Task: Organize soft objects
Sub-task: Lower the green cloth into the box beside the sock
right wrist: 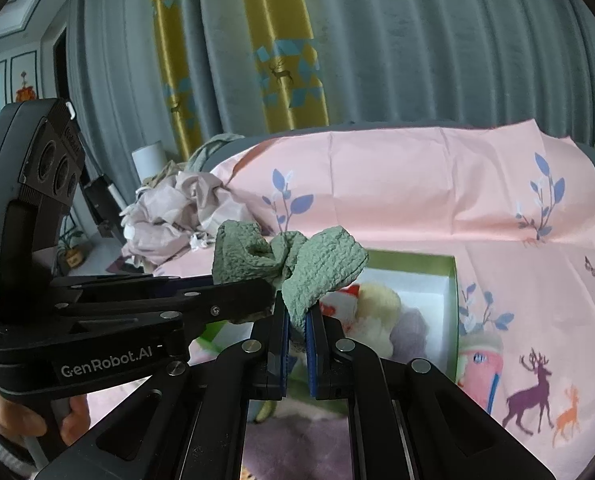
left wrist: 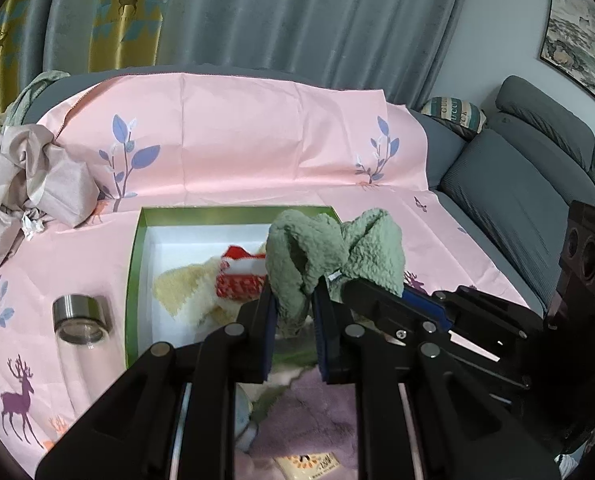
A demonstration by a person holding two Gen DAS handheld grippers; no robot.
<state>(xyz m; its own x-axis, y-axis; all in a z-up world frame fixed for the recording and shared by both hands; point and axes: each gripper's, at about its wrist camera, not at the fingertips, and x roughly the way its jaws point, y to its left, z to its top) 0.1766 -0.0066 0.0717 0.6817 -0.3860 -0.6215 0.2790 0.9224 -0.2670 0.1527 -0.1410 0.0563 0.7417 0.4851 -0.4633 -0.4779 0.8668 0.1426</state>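
Both of your grippers are clamped on the same green fleece cloth (left wrist: 329, 256), one at each end, and it hangs bunched between them above the green-rimmed box (left wrist: 134, 280), at the centre of both frames. Your left gripper (left wrist: 295, 320) pinches a thick fold between its blue pads; your right gripper (right wrist: 296, 324) is closed tight on a thinner tail of the cloth.

Only the left wrist view gives you the pink bottle with a steel cap (left wrist: 79, 320) lying at lower left on the sheet, the grey sofa cushions (left wrist: 517, 184) at right, the framed landscape painting (left wrist: 581, 36) at upper right, and a lilac plush fabric (left wrist: 317, 420) at the bottom below the fingers. Only the right wrist view gives you your hand (right wrist: 25, 416) at the lower left edge, wrapped around the left tool's handle, and a pink-and-green plush toy (right wrist: 481, 356) just outside the box's right wall.

The cloth is nubbly and matte, crumpled into a bow-like knot. The box has a white, smooth interior holding a cream fluffy item (left wrist: 189, 292) and a red-and-white knitted piece (left wrist: 241, 276). The pink sheet (left wrist: 237, 140) is thin, creased in straight fold lines, printed with blue leaves and purple deer. A crumpled pale satin bundle (left wrist: 29, 176) sits at the left edge.
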